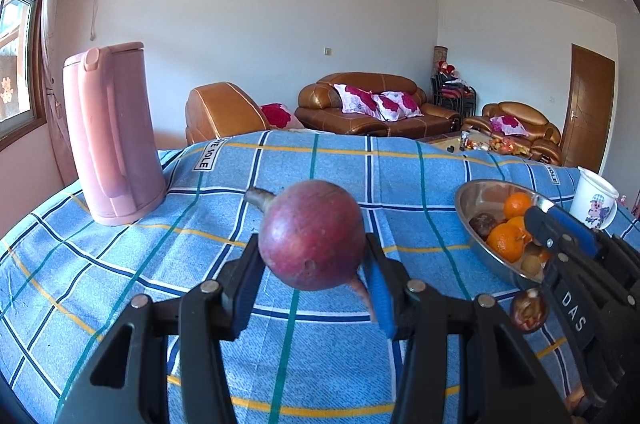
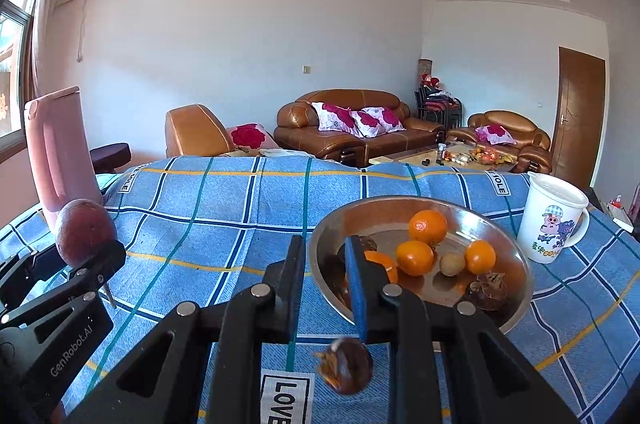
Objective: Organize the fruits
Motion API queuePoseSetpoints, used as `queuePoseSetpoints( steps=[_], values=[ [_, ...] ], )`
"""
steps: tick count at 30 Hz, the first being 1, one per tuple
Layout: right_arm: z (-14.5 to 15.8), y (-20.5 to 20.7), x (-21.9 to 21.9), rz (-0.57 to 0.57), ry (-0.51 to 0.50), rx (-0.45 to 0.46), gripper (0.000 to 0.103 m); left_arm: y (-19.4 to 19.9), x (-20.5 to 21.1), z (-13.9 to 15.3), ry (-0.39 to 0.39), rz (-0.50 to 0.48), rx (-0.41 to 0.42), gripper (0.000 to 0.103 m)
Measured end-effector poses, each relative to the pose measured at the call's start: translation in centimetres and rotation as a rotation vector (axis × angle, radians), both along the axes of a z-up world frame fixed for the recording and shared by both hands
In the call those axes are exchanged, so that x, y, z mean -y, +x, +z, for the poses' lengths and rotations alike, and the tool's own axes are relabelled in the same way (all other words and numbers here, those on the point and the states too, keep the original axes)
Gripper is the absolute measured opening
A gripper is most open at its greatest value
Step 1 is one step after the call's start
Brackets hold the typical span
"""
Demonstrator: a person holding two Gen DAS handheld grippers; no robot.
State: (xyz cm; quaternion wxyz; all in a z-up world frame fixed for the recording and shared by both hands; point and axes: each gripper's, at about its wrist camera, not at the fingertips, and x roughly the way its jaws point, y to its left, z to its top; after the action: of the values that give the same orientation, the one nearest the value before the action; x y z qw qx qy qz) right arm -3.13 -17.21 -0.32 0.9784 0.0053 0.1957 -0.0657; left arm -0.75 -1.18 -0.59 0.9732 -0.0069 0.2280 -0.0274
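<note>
A living room with brown sofas lies behind the bench (image 1: 120,284) and its blue checked cloth; the left gripper (image 1: 312,264) clamps a purple-red fruit (image 1: 312,234) — carry it level over the steel bowl (image 2: 516,264) before releasing; the right gripper (image 2: 324,276) is closed, empty.

Your left gripper (image 1: 312,264) holds a dark red fruit (image 1: 311,234) between its pads, above the blue checked cloth (image 1: 120,264). A pink jug (image 1: 110,132) stands upright at far left. At right, your right gripper (image 1: 560,236) overlaps a steel bowl (image 1: 480,192) containing oranges (image 1: 505,242). A white mug (image 1: 594,198) stands beyond the bowl.
</note>
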Motion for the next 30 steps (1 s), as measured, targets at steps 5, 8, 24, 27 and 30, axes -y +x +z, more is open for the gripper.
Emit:
queuePoseSetpoints(
  steps=[5,8,24,27,30],
  values=[
    [0.3,-0.8,3.1,0.015,0.163,0.010,0.022,0.2,-0.3,-0.1,-0.028,0.007,-0.016,0.050],
    [-0.3,-1.9,6.2,0.027,0.321,-0.015,0.022,0.4,-0.6,-0.3,-0.049,0.007,-0.033,0.050],
    [-4.5,-1.5,6.0,0.004,0.319,-0.362,0.065,1.0,-1.5,-0.7,-0.100,-0.009,-0.072,0.050],
    [-4.8,-0.2,5.8,0.004,0.299,-0.389,0.065,1.1,-1.4,-0.7,-0.093,-0.012,-0.074,0.050],
    [-5.1,0.8,5.4,-0.015,0.258,-0.428,0.055,1.2,-1.4,-0.7,-0.093,-0.012,-0.076,0.050]
  ],
)
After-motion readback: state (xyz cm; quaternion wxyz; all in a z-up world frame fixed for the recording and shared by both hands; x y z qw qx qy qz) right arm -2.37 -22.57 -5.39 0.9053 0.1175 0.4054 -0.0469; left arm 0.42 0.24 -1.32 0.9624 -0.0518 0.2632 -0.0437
